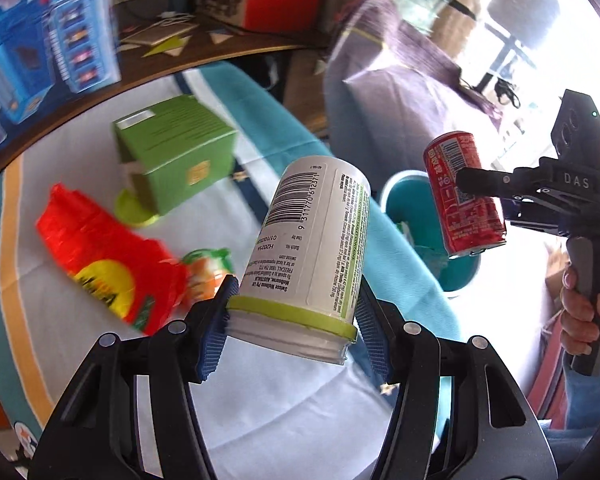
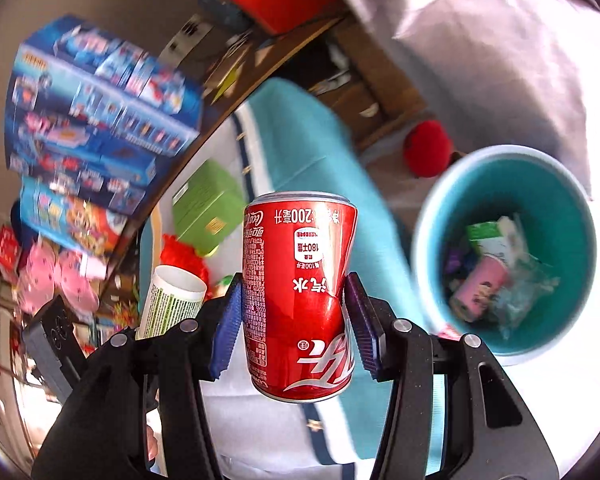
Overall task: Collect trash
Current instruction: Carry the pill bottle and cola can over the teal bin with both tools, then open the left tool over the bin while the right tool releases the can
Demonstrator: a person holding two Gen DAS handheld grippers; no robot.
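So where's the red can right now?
The red can is up in the air, pinched in the right gripper. In the right wrist view it hangs over the bed's edge, left of the teal bin; the white bottle is on its other side.

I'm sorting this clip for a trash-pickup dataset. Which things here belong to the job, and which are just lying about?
Part of the job:
- white supplement bottle, held in the left gripper
- dented red soda can, held in the right gripper
- teal bin, already holding rubbish
- likely red snack bag and green box on the tablecloth

Lying about:
- blue toy boxes
- grey cushion
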